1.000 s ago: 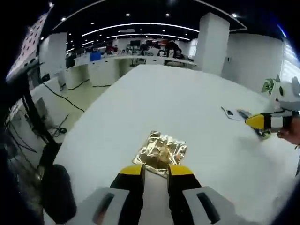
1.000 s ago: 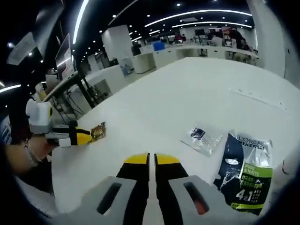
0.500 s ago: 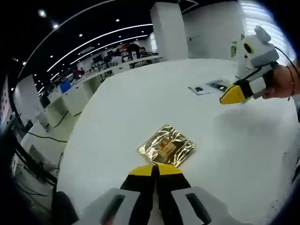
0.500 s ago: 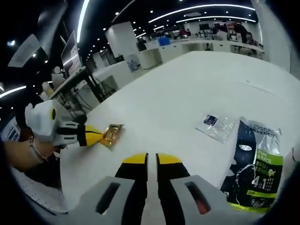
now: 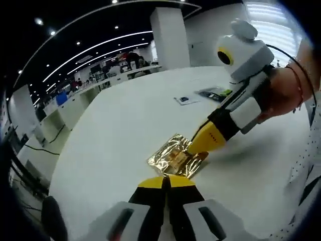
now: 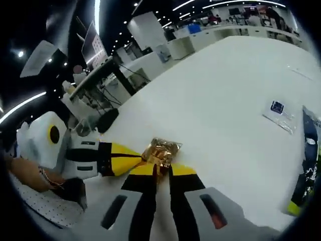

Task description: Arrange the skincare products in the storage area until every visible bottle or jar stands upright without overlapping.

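Note:
A crinkled gold foil sachet [image 5: 174,154] lies on the white table [image 5: 125,115]. My left gripper [image 5: 168,181] is shut, and its yellow tips pinch the sachet's near corner. My right gripper [image 5: 203,145] comes in from the right, held by a hand [image 5: 286,93]. Its jaws are shut and its tip rests on the sachet's right edge. In the right gripper view the same sachet [image 6: 161,150] sits just beyond my right gripper [image 6: 161,171], and the left gripper [image 6: 131,156] meets it from the left. Further right lie a clear sachet [image 6: 278,110] and a dark green-and-black packet [image 6: 307,165].
The table [image 6: 225,75] runs far ahead with open surface. The clear sachet [image 5: 183,99] and the dark packet [image 5: 215,92] lie at the far right in the left gripper view. Office desks and a white pillar [image 5: 170,37] stand beyond the table's edge.
The right gripper has swung in from the far right to the gold sachet and now touches its edge. The left gripper closed a second ago and stays shut at the sachet's near corner.

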The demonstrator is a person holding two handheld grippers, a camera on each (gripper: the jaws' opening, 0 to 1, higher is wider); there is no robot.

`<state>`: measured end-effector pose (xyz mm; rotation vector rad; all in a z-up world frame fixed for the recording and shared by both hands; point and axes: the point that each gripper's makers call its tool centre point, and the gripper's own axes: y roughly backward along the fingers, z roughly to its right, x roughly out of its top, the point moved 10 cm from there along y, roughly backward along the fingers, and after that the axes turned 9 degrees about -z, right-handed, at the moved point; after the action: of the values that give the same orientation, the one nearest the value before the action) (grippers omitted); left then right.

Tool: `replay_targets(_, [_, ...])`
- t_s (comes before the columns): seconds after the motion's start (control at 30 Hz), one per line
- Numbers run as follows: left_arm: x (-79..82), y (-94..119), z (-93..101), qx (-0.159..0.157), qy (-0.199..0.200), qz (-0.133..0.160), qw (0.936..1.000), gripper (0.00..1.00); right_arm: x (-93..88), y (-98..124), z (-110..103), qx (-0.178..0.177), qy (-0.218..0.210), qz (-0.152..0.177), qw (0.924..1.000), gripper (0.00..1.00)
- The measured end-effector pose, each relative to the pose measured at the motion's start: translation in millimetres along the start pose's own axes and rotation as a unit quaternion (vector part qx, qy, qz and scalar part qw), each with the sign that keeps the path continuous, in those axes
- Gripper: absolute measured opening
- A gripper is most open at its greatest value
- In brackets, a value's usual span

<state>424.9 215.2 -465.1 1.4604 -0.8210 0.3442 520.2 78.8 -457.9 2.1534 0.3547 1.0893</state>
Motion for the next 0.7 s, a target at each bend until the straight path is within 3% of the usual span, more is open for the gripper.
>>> replay_targets(0.07, [0.0,-1,-0.1,0.004,-0.004,0.001,1.0,0.01,1.9,2,0,-0.014,0.0,0.002,0.9999,0.05])
replay_targets(0.17, [0.6,-1,-1.0,0.002,-0.009,-0.001,1.0,0.01,5.3,3,-1,-0.006,-0.002,0.009,0.9999,0.05])
replay_targets(0.33, [-0.4,-2,1.2,0.007,-0.024,-0.001,0.9997,0.01,2.3,-2,2,-0.015,0.0,-0.015,0.9998,0.06])
replay_targets(0.43, [-1.4,-1,1.5,0.01,-0.021,0.003,0.9997,0.01,3.9,3,1,0.012,-0.033,0.007,0.9993,0.04])
replay_targets(0.57, [-3.1,-1,1.6,0.009,-0.018,0.01,0.9997,0.01,2.9,4,-2,0.038,-0.056,0.008,0.9976,0.02])
replay_targets(0.63, [-2.3,0,1.9,0.009,-0.015,0.008,0.9998,0.01,2.4,2,-5,0.047,-0.056,0.001,0.9973,0.0])
replay_targets(0.7, [-1.5,0,2.5,0.011,-0.016,0.004,0.9998,0.01,3.6,1,-10,0.046,-0.03,-0.004,0.9985,0.0])
